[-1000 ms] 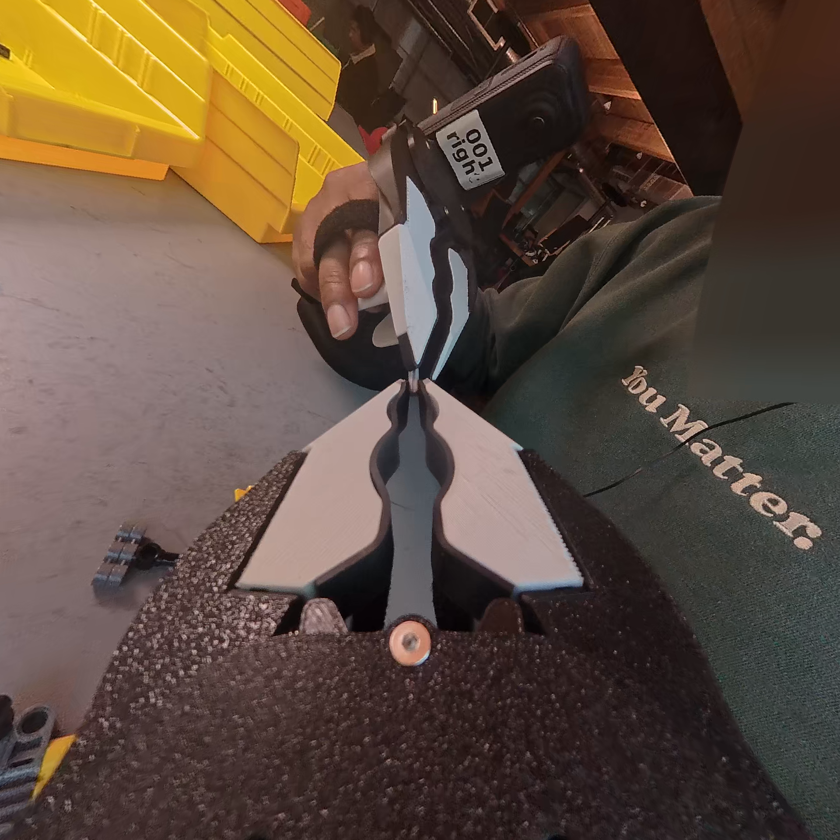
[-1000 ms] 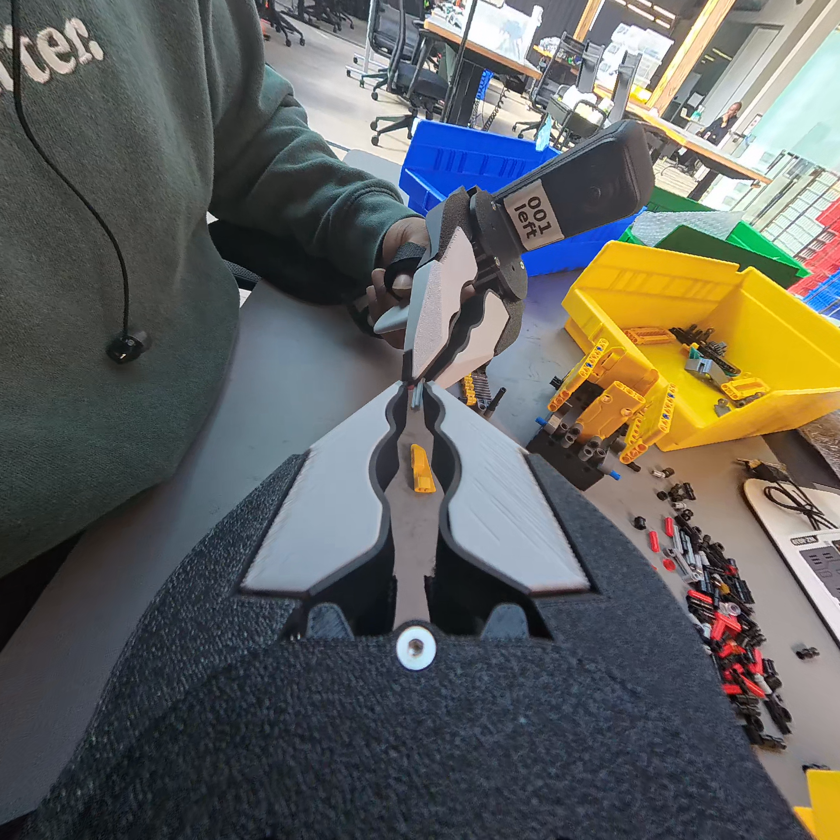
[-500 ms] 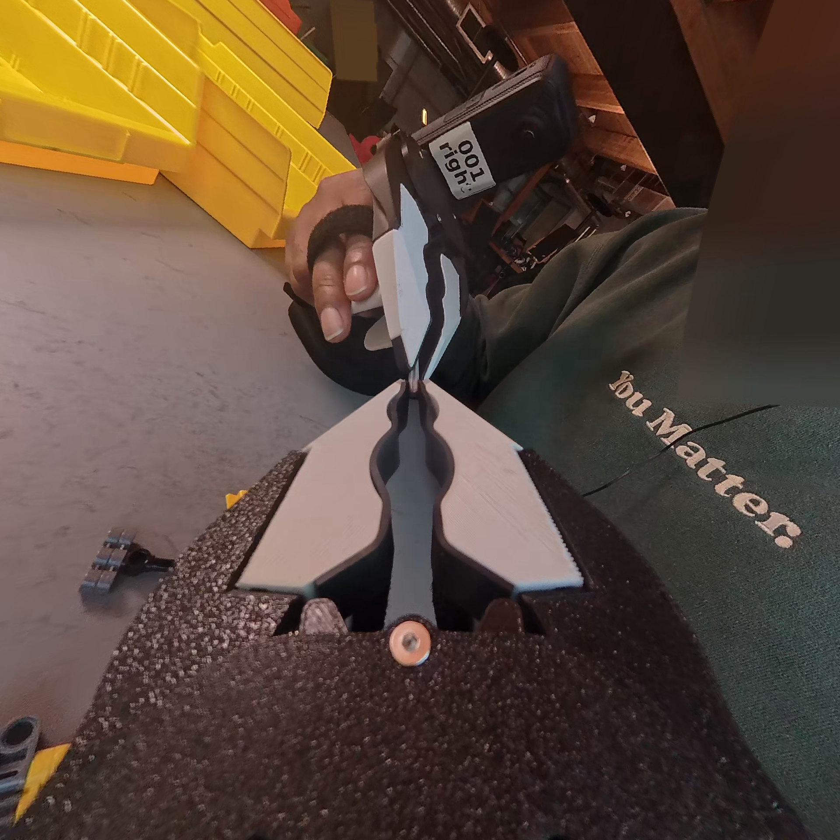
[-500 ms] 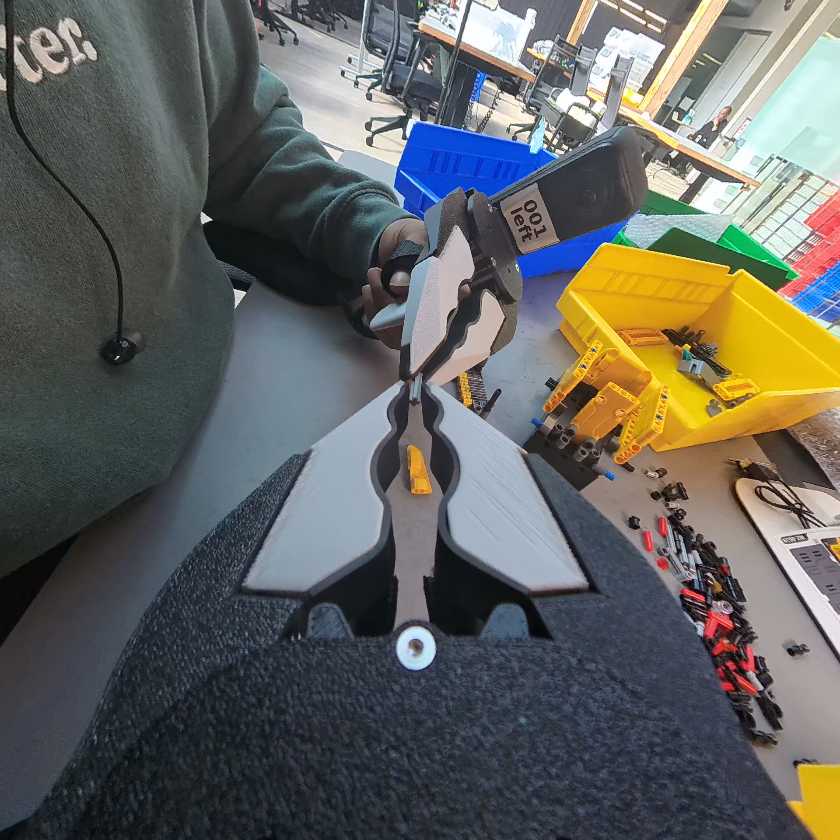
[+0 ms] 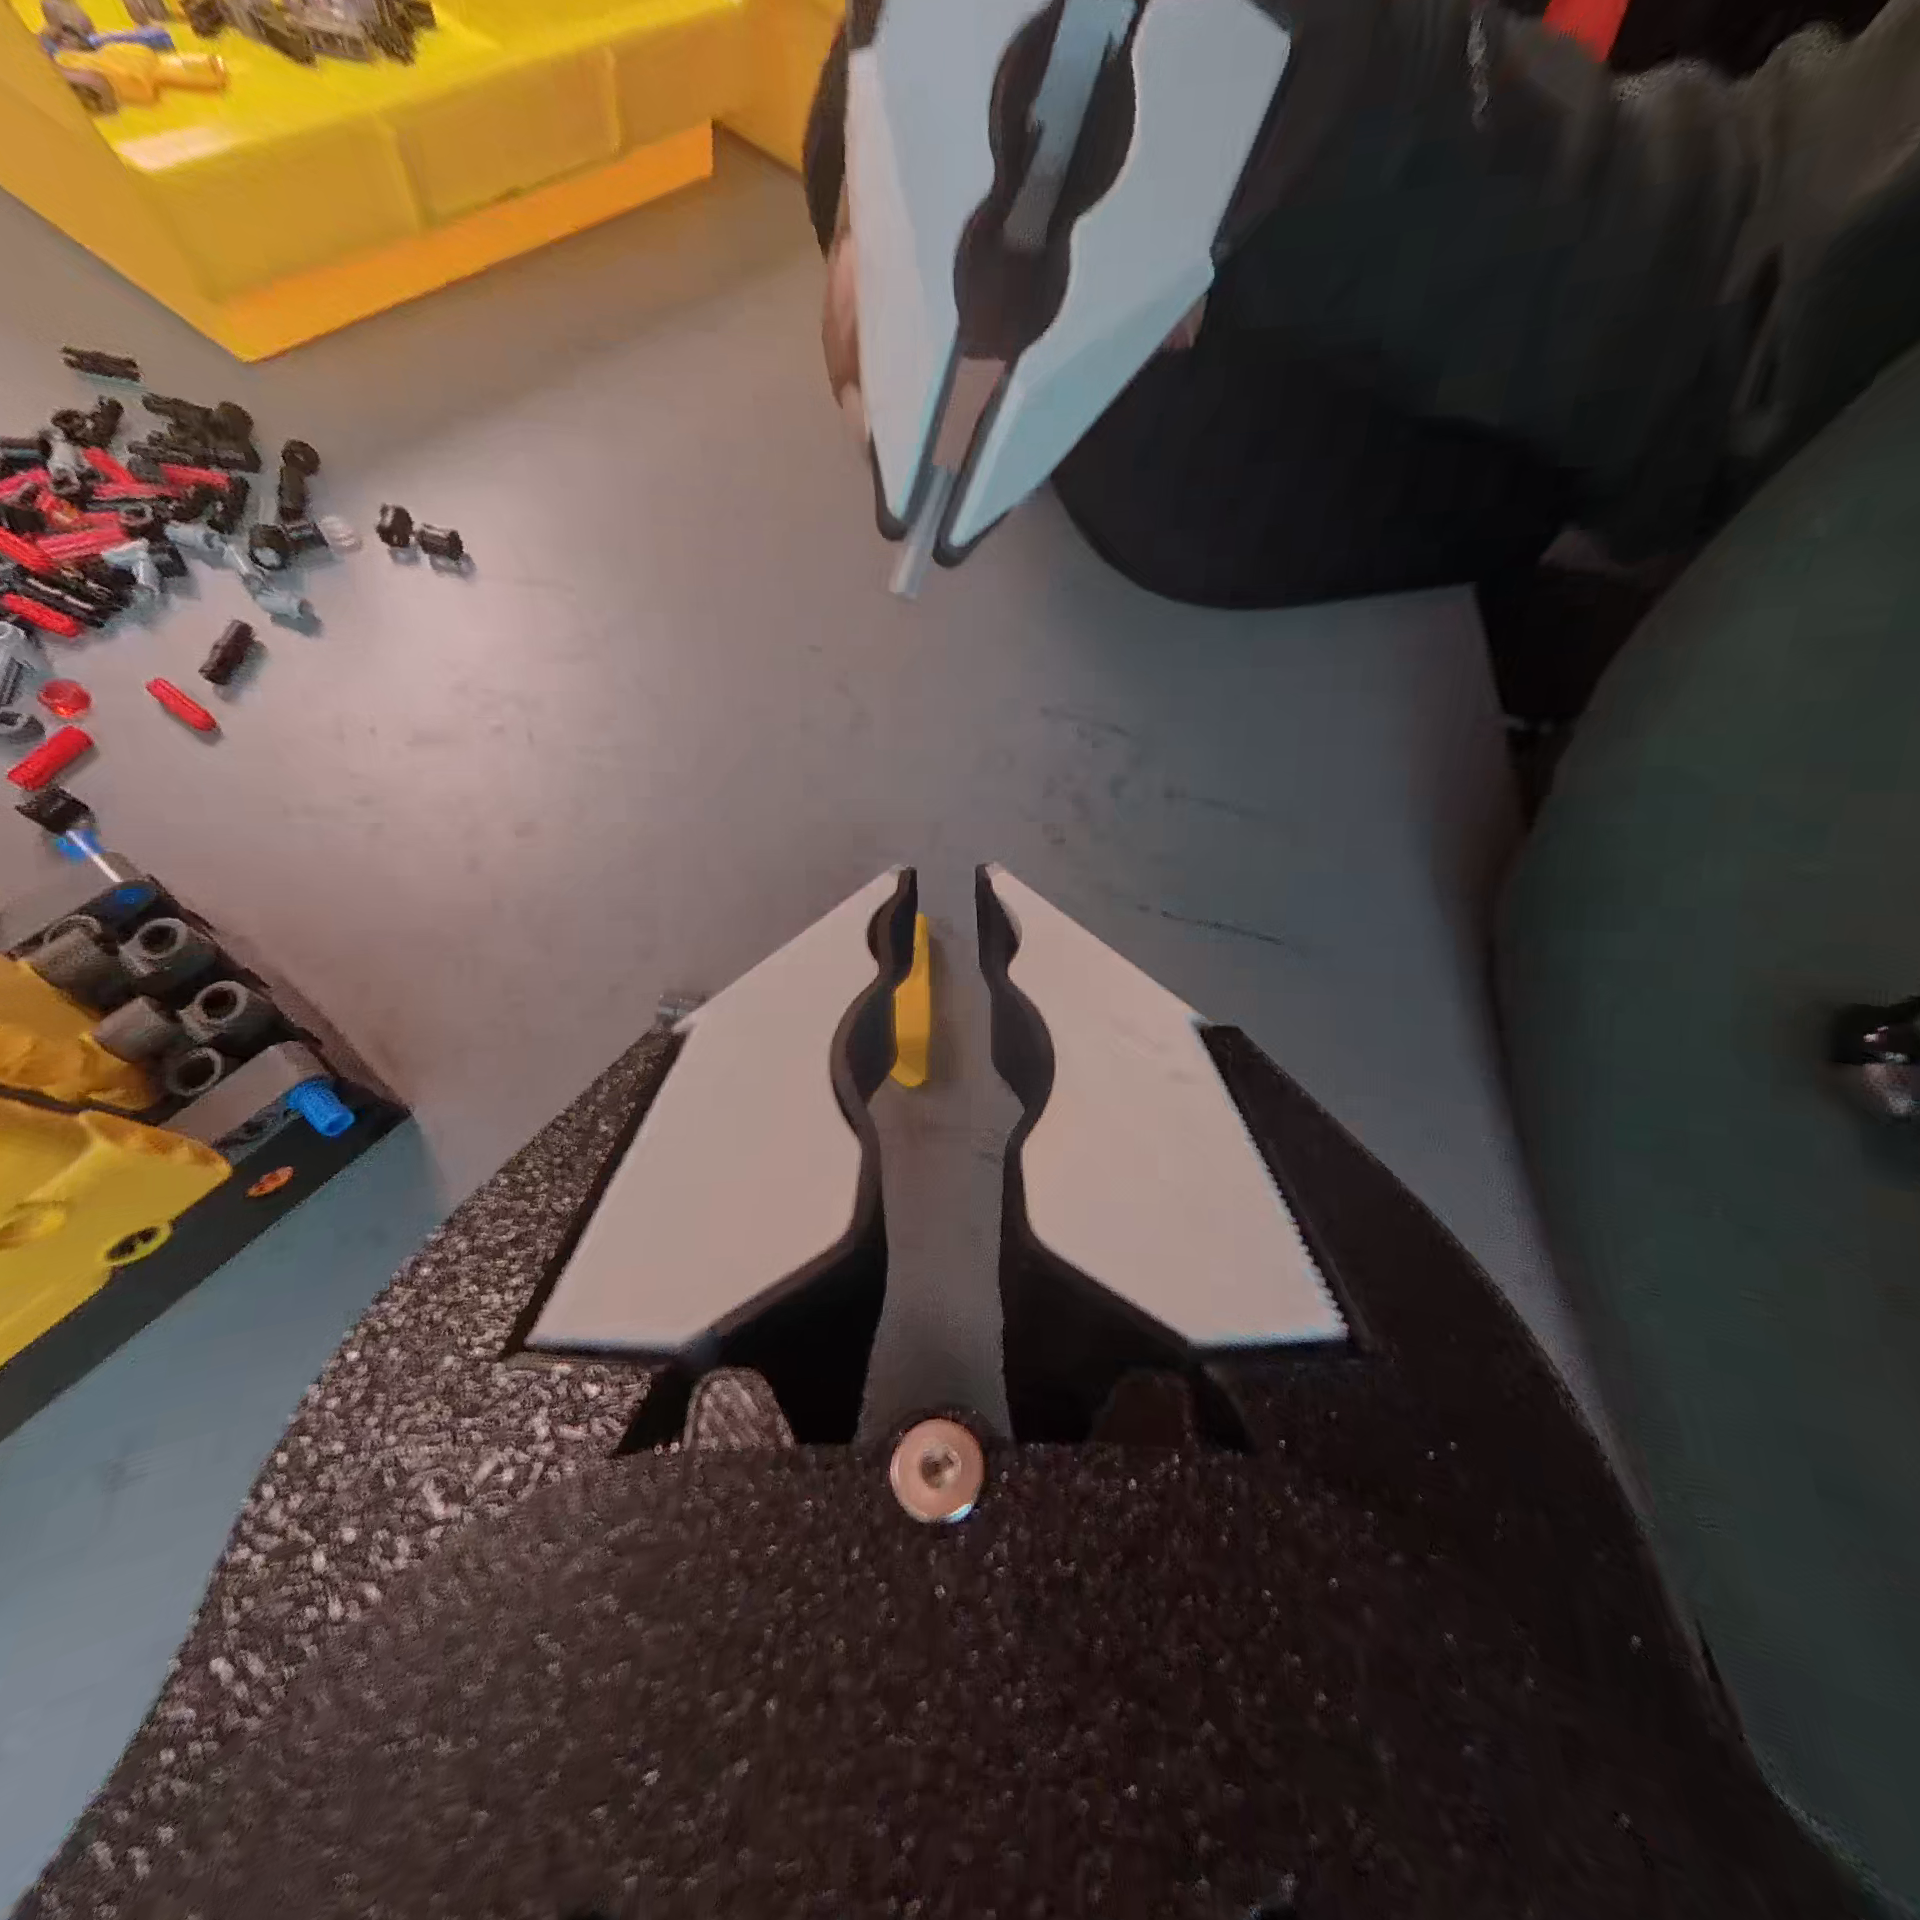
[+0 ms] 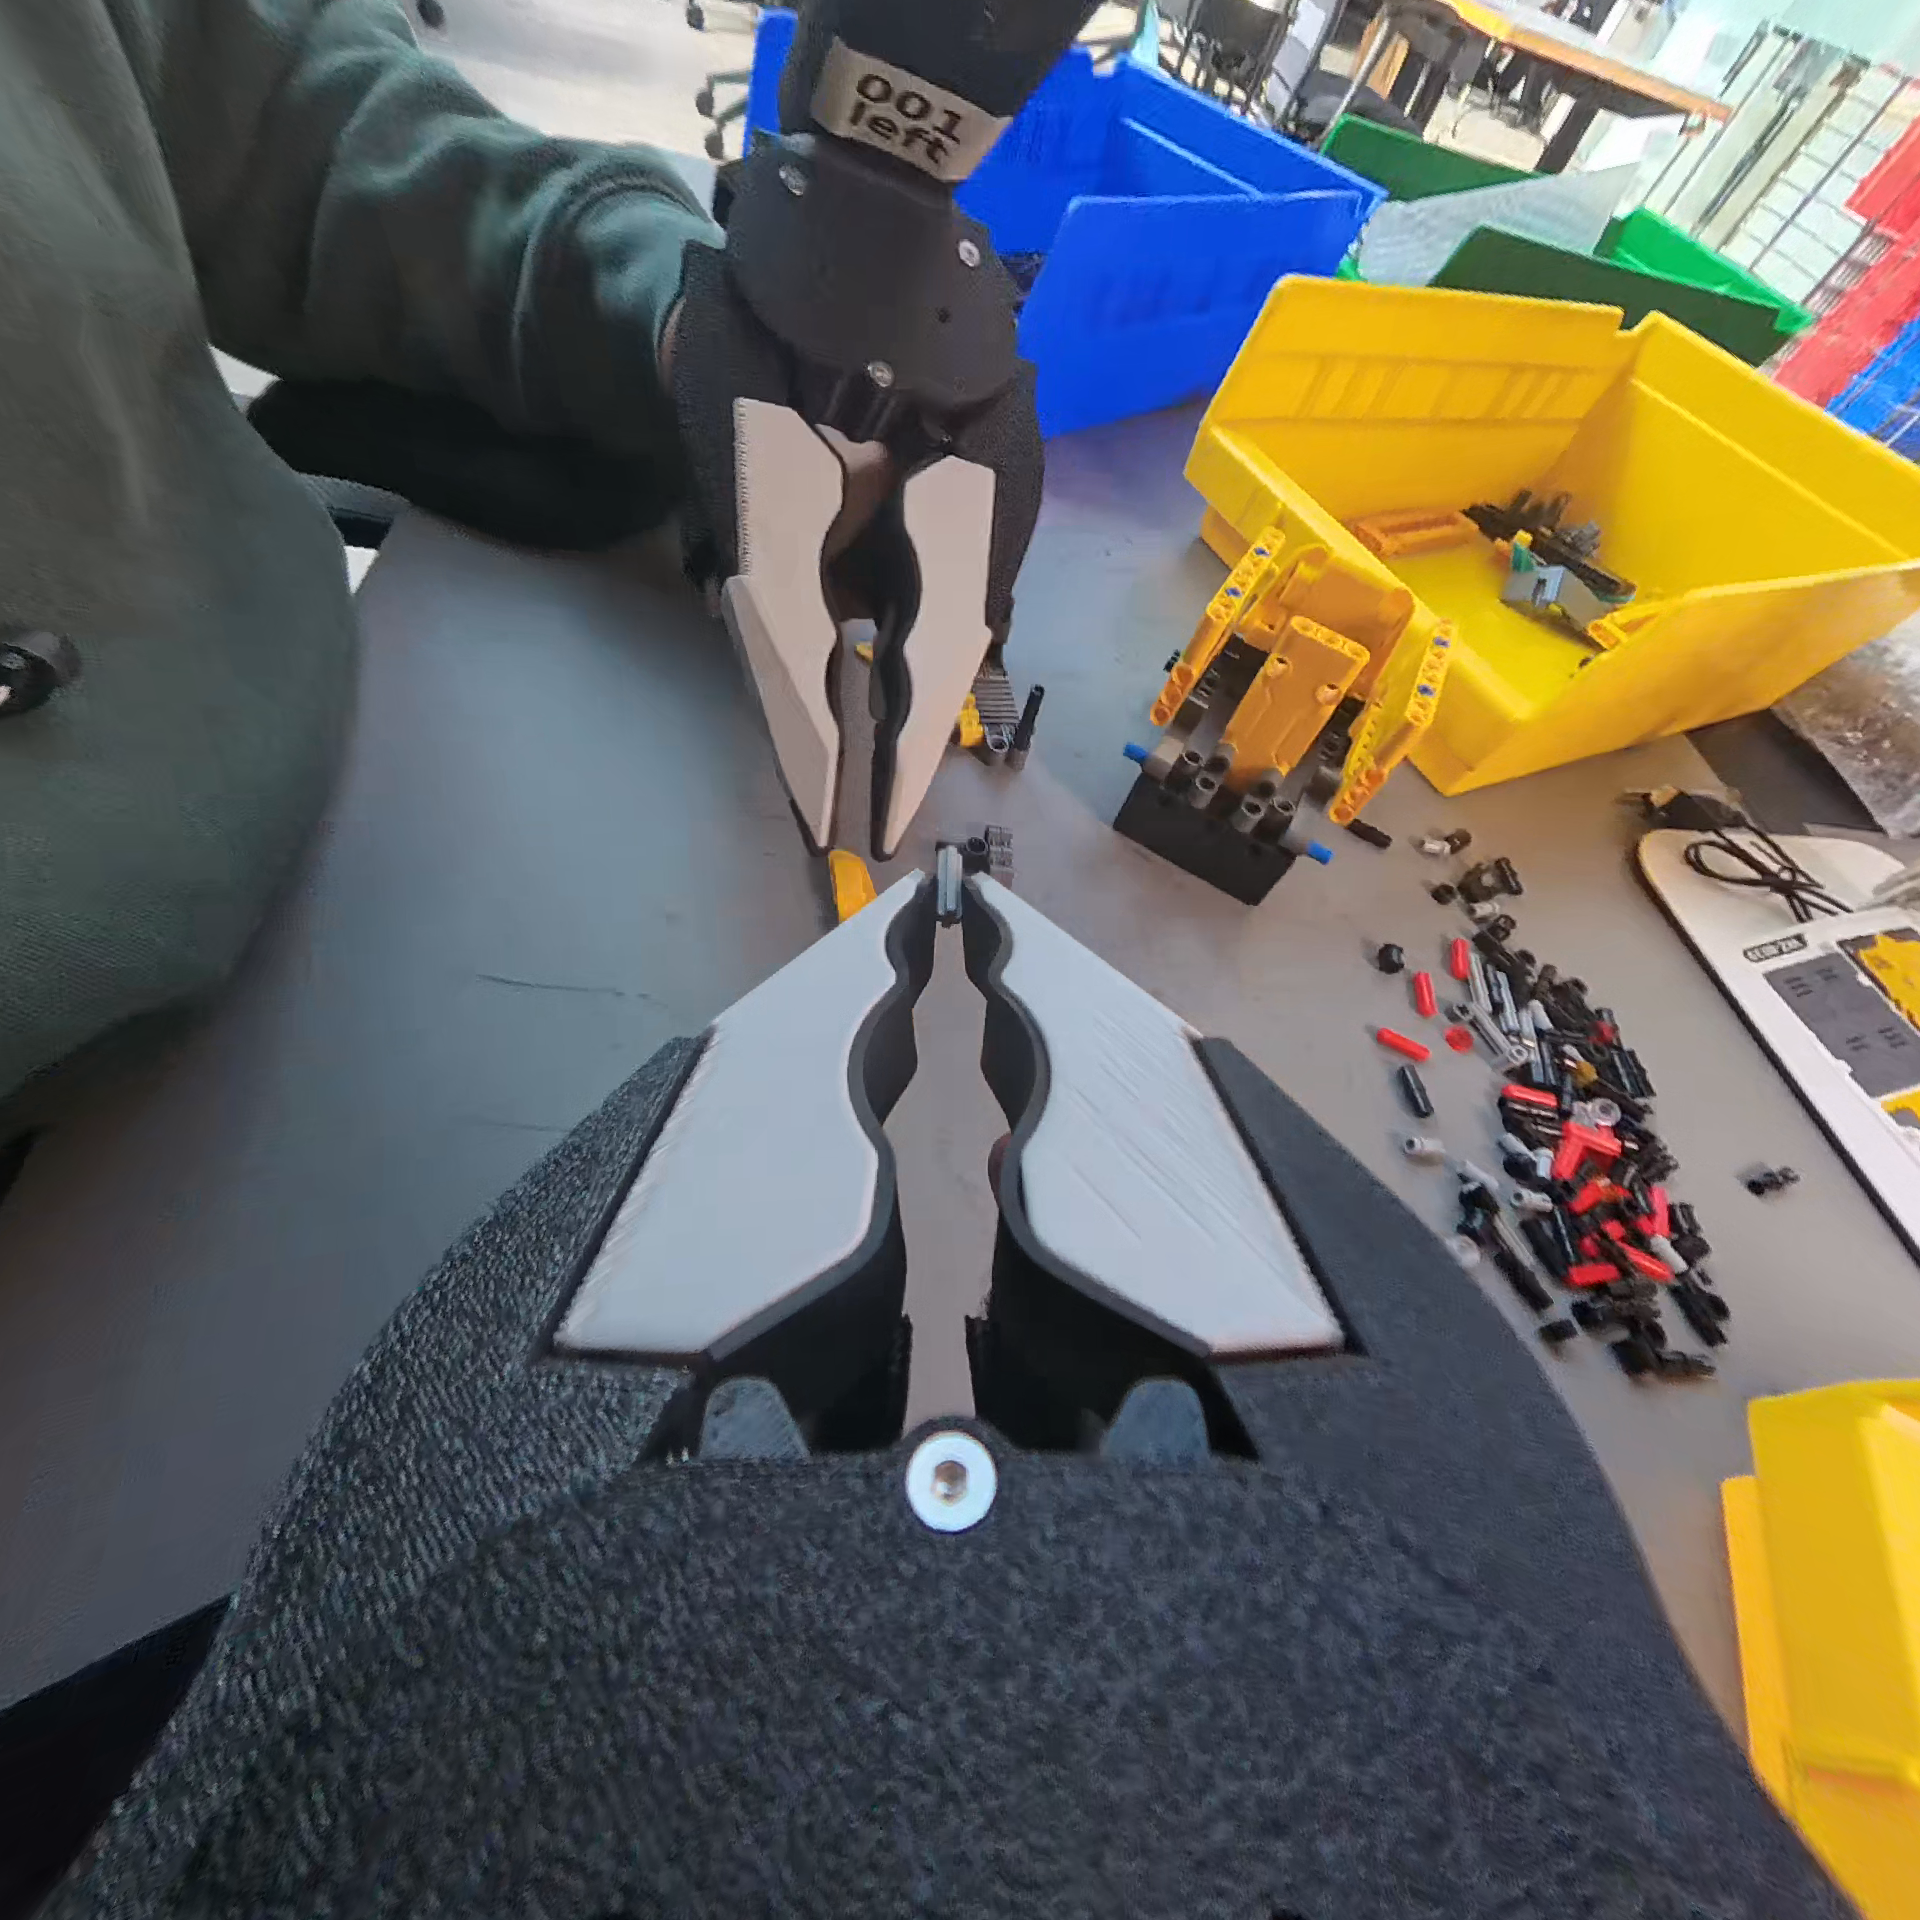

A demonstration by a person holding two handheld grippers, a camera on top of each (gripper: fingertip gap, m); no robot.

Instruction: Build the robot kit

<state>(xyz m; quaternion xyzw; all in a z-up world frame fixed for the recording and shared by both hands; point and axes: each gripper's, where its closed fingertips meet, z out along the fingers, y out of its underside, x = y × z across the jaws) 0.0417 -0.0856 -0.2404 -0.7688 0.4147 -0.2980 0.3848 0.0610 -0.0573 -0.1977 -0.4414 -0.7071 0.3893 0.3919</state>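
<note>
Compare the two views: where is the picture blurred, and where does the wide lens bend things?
Left wrist view: the right gripper and yellow bin smear with motion. Right wrist view: sharper; the far yellow bin and grey table bow outward toward the edges.

We see grey table (image 6: pixel 540 831) | office chairs (image 6: pixel 717 114) on pale floor (image 6: pixel 582 62) | desks (image 6: pixel 1558 52) behind | daylight

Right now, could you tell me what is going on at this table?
A person holds a gripper in each hand above a grey table strewn with building-toy parts. The right gripper is shut on a small grey pin. The left gripper is open, pointing down at a small yellow piece lying on the table. A half-built yellow and black model stands beside a yellow bin.
</note>
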